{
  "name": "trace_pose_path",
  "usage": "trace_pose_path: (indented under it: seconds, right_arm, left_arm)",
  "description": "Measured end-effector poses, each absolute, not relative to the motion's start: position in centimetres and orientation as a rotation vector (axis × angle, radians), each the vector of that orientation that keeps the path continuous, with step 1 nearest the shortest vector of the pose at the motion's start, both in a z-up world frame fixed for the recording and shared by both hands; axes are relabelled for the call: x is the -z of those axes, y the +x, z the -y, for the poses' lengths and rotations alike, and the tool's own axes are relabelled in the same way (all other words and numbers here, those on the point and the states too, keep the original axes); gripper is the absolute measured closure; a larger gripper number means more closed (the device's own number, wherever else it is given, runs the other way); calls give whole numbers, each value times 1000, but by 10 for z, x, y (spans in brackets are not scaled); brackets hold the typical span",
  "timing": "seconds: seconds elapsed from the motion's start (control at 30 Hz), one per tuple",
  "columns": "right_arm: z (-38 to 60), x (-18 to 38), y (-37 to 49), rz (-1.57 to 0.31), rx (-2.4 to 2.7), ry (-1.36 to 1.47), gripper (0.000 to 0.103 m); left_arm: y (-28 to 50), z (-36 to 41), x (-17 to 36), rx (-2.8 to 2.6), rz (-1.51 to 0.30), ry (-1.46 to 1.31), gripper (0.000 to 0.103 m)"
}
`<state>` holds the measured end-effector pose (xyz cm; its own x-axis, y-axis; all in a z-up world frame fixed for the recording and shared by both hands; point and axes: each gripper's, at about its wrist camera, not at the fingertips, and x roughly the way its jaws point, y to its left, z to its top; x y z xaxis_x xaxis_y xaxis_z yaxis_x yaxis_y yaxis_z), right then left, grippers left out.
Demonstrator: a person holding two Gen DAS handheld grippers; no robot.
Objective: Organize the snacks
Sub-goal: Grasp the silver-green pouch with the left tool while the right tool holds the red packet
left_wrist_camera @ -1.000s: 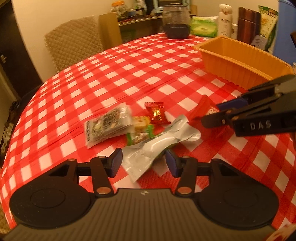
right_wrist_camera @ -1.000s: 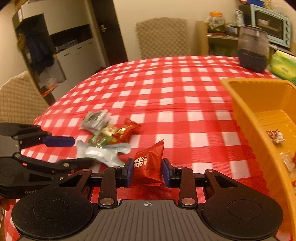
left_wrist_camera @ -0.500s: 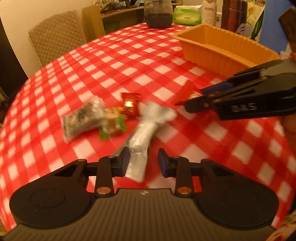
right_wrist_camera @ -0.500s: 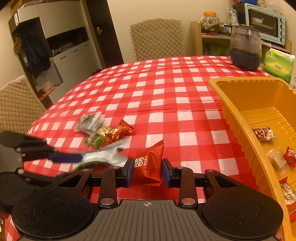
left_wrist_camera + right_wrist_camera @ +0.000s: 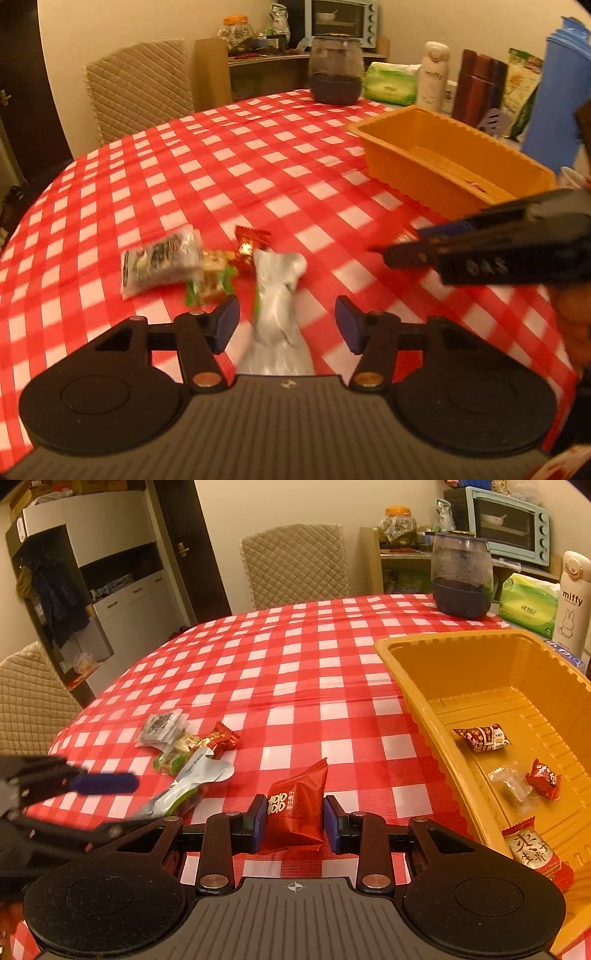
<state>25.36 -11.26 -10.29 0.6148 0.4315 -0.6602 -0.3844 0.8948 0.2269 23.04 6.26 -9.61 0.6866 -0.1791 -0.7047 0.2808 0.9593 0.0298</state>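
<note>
My left gripper [image 5: 287, 323] is open, its jaws wide on either side of a silver packet [image 5: 277, 295] that lies on the checked cloth. Beside the packet lie a dark-printed clear packet [image 5: 162, 260], a green and yellow candy [image 5: 212, 277] and a red foil candy [image 5: 248, 243]. My right gripper [image 5: 294, 821] is shut on a red snack packet [image 5: 297, 806], just left of the orange tub [image 5: 421, 701]. The tub holds several wrapped snacks [image 5: 482, 737]. The right gripper also shows in the left wrist view [image 5: 406, 251].
A dark glass jar [image 5: 461, 579], a green tissue pack [image 5: 528, 603] and a white flask [image 5: 572, 602] stand at the table's far side. A blue container [image 5: 554, 96] stands behind the tub. Quilted chairs [image 5: 295, 563] ring the table.
My left gripper's jaws have opened wide from around the silver packet, which stays between them. My right gripper has carried the red packet closer to the tub.
</note>
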Motion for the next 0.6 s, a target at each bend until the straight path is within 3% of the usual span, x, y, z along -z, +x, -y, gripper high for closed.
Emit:
trace_pose_path:
  seconds: [0.17,0.23,0.3,0.6]
  right_arm:
    - [109,104,257,-783,-480,71,70]
    - [108,104,258,-785,-482,74,70]
    - [106,105,260,-788,-484,73,70]
    - [105,104,259,-782,-495,77,70]
  left_arm:
    - [251,-67,111,224,-833,127,56]
    - [255,-72,117,212,-853,105,69]
    - [255,-74,119,215,-863,95,72]
    - [250,-72,118,194,-882,77,76]
